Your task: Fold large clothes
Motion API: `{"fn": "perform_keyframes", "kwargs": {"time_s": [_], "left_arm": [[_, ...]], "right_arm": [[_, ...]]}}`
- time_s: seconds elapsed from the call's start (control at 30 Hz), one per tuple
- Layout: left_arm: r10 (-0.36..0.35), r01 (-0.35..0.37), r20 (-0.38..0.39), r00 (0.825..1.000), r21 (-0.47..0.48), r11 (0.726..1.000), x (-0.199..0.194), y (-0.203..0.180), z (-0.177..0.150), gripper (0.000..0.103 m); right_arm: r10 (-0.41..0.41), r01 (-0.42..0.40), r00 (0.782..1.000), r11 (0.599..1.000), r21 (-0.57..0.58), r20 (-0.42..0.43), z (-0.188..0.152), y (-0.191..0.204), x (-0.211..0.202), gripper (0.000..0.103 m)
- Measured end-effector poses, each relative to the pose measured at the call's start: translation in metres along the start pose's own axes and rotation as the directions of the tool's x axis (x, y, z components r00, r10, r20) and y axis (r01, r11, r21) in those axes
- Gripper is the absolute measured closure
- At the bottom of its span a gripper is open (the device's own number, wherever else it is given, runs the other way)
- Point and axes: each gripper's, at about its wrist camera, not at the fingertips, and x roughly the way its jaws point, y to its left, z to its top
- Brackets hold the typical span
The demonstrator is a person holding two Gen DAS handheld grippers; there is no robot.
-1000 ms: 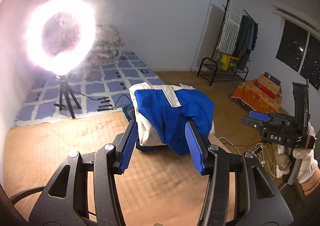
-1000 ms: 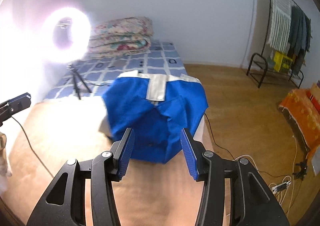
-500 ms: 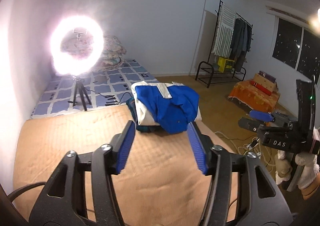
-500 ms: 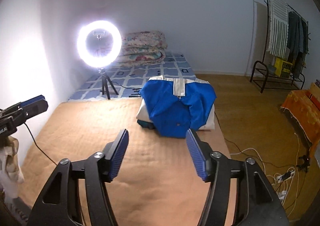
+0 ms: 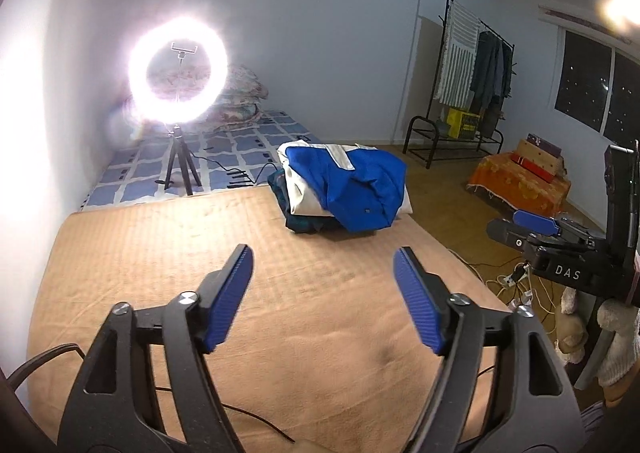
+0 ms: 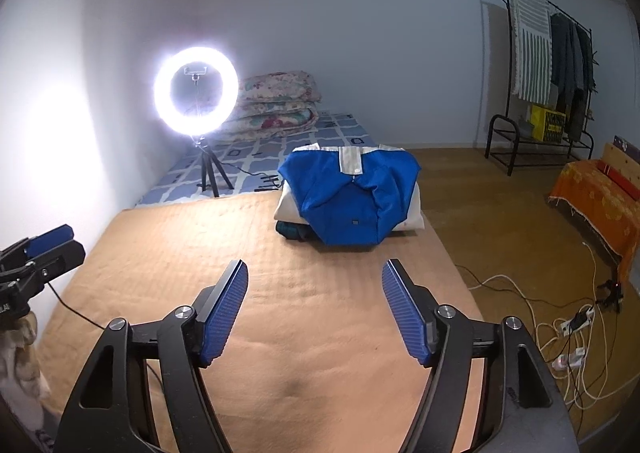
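Note:
A folded blue and white garment (image 5: pixel 348 189) (image 6: pixel 352 193) lies on top of a small stack, over a dark teal piece (image 5: pixel 304 223), at the far end of the tan blanket (image 5: pixel 160 253). My left gripper (image 5: pixel 323 257) hovers over the blanket well short of the stack. Its jaws are opening, with nothing between them. My right gripper (image 6: pixel 315 267) is just as far back, jaws also opening and empty. Each gripper appears at the edge of the other's view: the right gripper (image 5: pixel 536 221) and the left gripper (image 6: pixel 48 243).
A lit ring light (image 5: pixel 178 73) on a tripod stands on a blue patterned mattress (image 6: pixel 256 157) behind the blanket, with folded quilts (image 6: pixel 276 101) at the wall. A clothes rack (image 6: pixel 548 65), an orange-covered bench (image 6: pixel 596 193) and floor cables (image 6: pixel 560 333) are to the right.
Both grippers have drawn back from the folded blue garment, which stays on the stack and looks smaller and farther. Both sets of jaws stand wider than before.

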Motion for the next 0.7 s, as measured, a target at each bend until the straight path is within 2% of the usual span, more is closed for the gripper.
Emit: {"fn": "perform_keyframes", "kwargs": {"time_s": [0.1,0.17,0.3,0.6,0.7], "left_arm": [[0.013,-0.013,0.003,1.0,0.01,1.0,-0.002,0.0,-0.003,0.018],[0.027,-0.027,0.005,1.0,0.025,0.999,-0.005,0.0,-0.006,0.017],[0.072,-0.073,0.02,0.997,0.054,0.996,-0.011,-0.003,-0.011,0.001],[0.139,-0.14,0.019,0.99,0.062,0.988,-0.015,-0.004,-0.018,0.0],[0.142,-0.143,0.018,0.99,0.059,0.988,-0.014,-0.002,-0.019,0.0]], "right_arm": [[-0.017,0.018,0.999,1.0,-0.006,0.035,-0.004,0.004,-0.007,0.022],[-0.018,0.018,0.999,1.0,-0.014,0.045,-0.005,0.005,-0.009,0.022],[-0.017,0.018,0.999,1.0,-0.022,0.046,-0.01,0.008,-0.01,0.021],[-0.03,0.031,0.999,0.999,-0.043,0.028,-0.018,0.013,-0.005,0.021],[-0.03,0.031,0.999,0.999,-0.035,0.023,-0.02,0.012,-0.004,0.021]]}}
